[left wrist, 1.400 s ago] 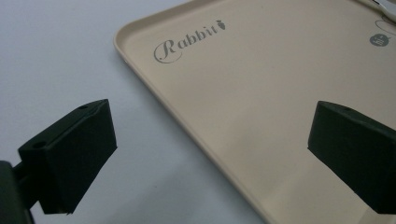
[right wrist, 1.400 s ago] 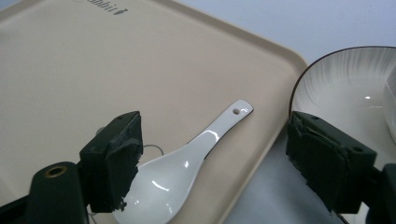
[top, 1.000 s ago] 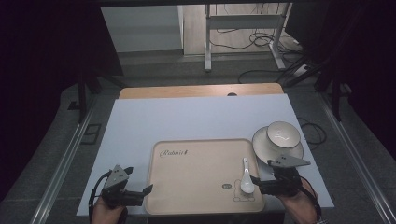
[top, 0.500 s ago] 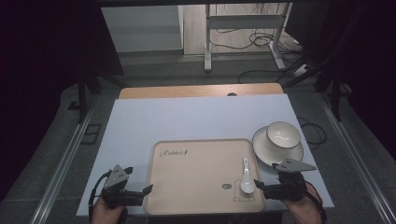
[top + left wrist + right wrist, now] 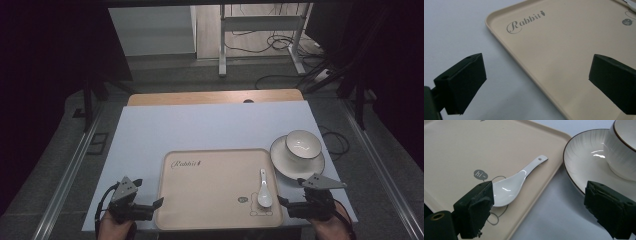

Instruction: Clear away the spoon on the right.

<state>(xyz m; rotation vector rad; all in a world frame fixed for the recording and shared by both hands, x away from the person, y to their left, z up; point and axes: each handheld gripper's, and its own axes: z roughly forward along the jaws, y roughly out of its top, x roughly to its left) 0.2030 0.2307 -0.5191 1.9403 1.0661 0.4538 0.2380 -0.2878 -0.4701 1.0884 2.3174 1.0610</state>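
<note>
A beige tray [image 5: 210, 175] printed "Rabbit" lies at the table's near middle. A white ceramic spoon [image 5: 263, 192] rests on its right side, handle pointing away from me. To the right, a white bowl [image 5: 302, 145] stands on a white plate [image 5: 285, 162]. My left gripper [image 5: 152, 207] is open at the tray's left near corner, and the tray rim [image 5: 529, 72] runs between its jaws. My right gripper [image 5: 286, 206] is open at the tray's right near corner. Its view has the spoon [image 5: 514, 182] by one jaw, the plate [image 5: 586, 162] by the other, and nothing held.
A white sheet [image 5: 200, 130] covers the table, with a strip of bare wood [image 5: 215, 97] at the far edge. Metal rails [image 5: 65, 175] run along both sides. Beyond the table are a desk frame [image 5: 222, 40] and cables [image 5: 280, 47] on the floor.
My right gripper has drawn back toward the near edge, away from the plate. The left gripper, tray, spoon, bowl and plate have stayed put.
</note>
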